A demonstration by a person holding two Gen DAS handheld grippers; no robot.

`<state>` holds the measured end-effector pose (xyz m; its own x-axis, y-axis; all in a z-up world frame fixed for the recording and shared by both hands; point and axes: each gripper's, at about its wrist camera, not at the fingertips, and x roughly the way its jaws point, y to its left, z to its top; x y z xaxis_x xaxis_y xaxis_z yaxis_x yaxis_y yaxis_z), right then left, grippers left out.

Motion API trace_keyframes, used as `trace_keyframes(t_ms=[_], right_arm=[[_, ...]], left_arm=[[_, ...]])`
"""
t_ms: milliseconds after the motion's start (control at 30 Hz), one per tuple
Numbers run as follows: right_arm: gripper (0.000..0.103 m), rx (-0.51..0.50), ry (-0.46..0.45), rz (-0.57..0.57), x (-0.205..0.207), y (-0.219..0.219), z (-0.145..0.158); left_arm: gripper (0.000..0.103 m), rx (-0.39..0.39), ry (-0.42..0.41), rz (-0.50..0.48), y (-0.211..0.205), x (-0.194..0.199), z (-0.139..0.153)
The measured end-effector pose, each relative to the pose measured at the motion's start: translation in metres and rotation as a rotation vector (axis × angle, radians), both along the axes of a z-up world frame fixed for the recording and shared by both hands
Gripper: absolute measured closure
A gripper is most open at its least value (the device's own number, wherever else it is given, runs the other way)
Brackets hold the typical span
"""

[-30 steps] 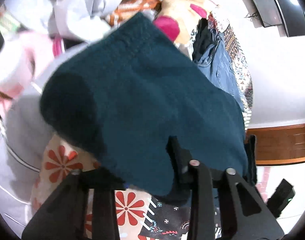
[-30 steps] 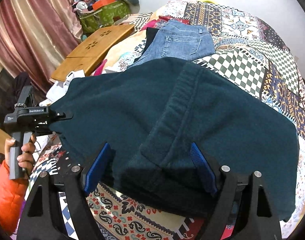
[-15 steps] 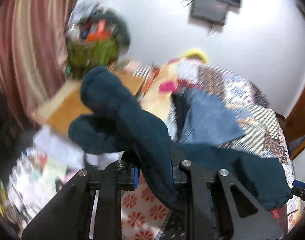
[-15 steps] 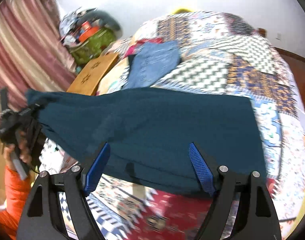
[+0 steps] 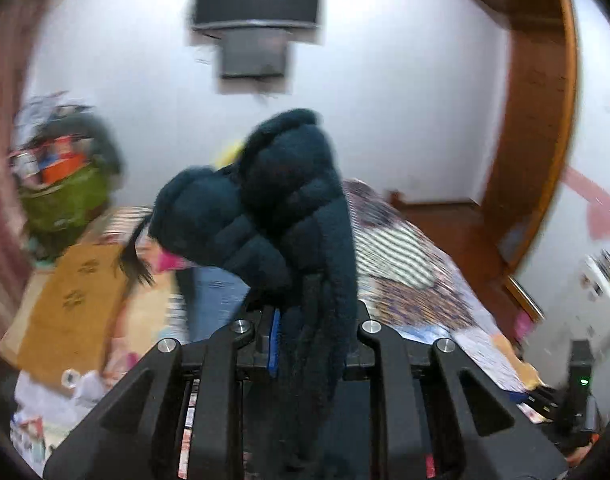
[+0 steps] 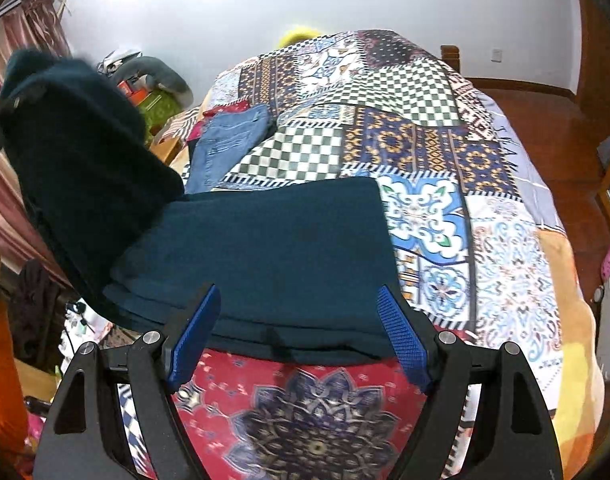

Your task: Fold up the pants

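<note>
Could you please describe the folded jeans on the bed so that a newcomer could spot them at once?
Start from the patchwork bedspread covering the bed. Along its left edge, beyond the dark teal pants, lie the jeans. They are the only light blue denim there; the teal pants are fuzzy and far darker.

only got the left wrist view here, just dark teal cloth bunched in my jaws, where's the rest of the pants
Observer: The rest of the teal pants lies flat on the patchwork bedspread, one end lifted up at the left.
Operator: is the right gripper holding any of it
Observer: No. The right gripper is open, its blue pads either side of the near edge without pressing it.
Operator: anything else on the bed
Observer: Blue jeans lie beyond the pants, toward the far left of the bed.
</note>
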<state>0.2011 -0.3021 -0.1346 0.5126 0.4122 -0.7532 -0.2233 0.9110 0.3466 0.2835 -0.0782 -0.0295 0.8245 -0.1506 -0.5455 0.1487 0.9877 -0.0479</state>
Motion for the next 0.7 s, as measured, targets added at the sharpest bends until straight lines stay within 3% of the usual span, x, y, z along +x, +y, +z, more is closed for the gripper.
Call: trace_keyframes(t_ms=[167,367,533,633,700], right_arm=[[0.025,-0.002,0.001,-0.027,-0.008,-0.017,-0.003],[0.025,-0.002,0.013,-0.048,-0.022,-0.034,-0.008],[0.025,-0.016,0.030,-0.060,-0.030,-0.042,-0.015],[0.025,-0.020,0.035,-0.066,-0.033,-0.044,-0.015],[0.025,-0.016,0.036,-0.071,-0.035,-0.044,-0.014]], left_arm=[[0.082,0.036,0.144,-0.168,-0.075,0.018,-0.042],[0.082,0.032,0.428,-0.302,-0.128,0.030,-0.124],[0.079,0.047,0.491,-0.320,-0.137,0.022,-0.148],[0.065,0.051,0.520,-0.322,-0.140,0.019,-0.150],[0.033,0.007,0.537,-0.342,-0.134,0.019,-0.145]])
